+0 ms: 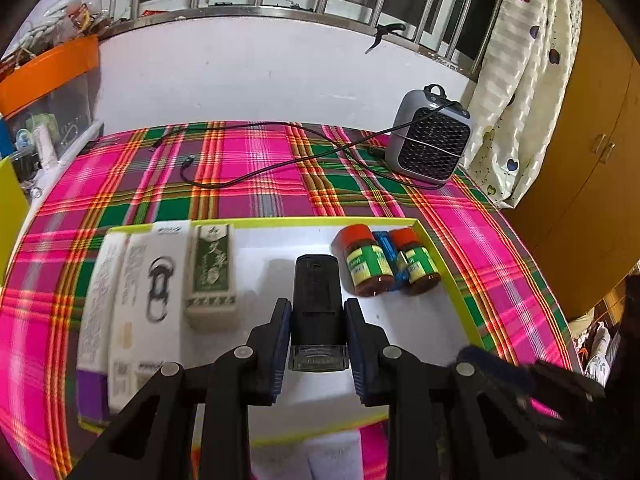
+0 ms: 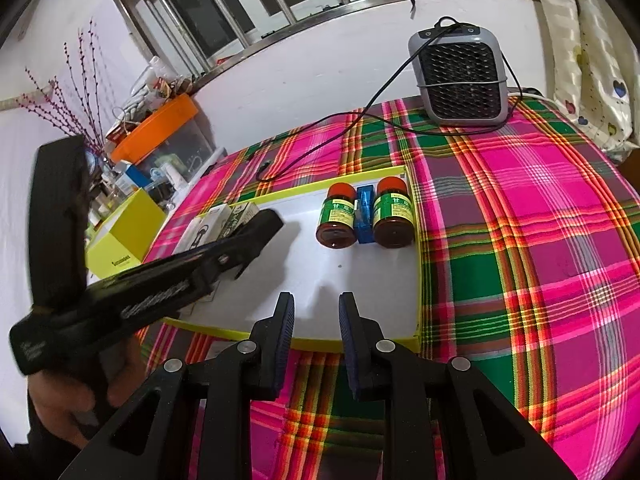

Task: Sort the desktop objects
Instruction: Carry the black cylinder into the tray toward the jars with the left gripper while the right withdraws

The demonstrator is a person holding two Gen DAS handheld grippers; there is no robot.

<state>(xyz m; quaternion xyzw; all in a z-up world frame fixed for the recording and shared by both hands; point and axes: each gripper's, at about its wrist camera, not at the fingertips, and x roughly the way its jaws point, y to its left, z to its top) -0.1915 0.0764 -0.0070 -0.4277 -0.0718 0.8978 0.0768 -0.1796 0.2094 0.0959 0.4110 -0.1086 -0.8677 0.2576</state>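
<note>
My left gripper (image 1: 318, 320) is shut on a black oblong device (image 1: 316, 292) with a clear end cap, held over the white floor of a yellow-rimmed tray (image 1: 320, 222). Two red-capped brown bottles (image 1: 366, 262) with green labels lie at the tray's far right, with a blue box (image 1: 386, 256) between them. White boxes (image 1: 146, 292) and a green box (image 1: 211, 268) lie along its left side. My right gripper (image 2: 316, 320) is open and empty above the tray's near rim (image 2: 418, 280). In the right wrist view the black device (image 2: 266, 220) points toward the bottles (image 2: 338, 216).
A grey fan heater (image 2: 462, 76) stands at the back right of the plaid tablecloth (image 2: 540, 240), its black cable (image 1: 256, 172) trailing behind the tray. An orange-lidded bin (image 2: 156, 132) and a yellow box (image 2: 124, 236) sit left of the table. A curtain and a wooden cupboard (image 1: 592, 152) are on the right.
</note>
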